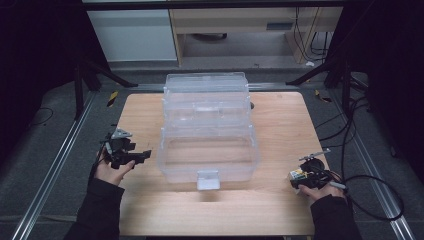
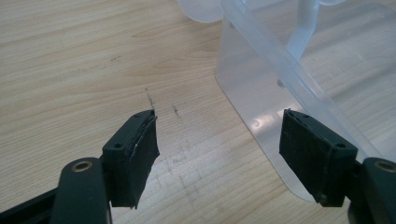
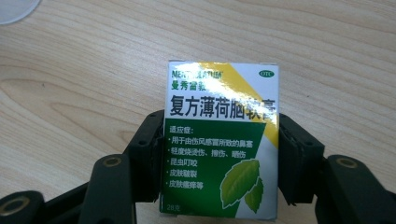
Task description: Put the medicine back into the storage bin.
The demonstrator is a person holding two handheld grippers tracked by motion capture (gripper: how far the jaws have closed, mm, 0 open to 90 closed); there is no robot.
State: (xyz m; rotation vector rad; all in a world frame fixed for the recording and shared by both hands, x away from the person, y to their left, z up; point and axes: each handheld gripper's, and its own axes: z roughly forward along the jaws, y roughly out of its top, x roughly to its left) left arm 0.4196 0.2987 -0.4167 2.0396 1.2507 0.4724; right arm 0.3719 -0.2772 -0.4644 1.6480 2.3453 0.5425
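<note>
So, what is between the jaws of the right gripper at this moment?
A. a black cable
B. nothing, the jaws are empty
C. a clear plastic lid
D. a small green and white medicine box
D: in the right gripper view the small green and white medicine box stands between the two black jaws of the right gripper, whose pads sit against its sides, above the wooden table.

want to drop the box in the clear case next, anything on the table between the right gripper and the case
Nothing visible. The right gripper holds the small green and white medicine box between its jaws, and bare wooden table lies between it and the open clear plastic tiered storage case.
</note>
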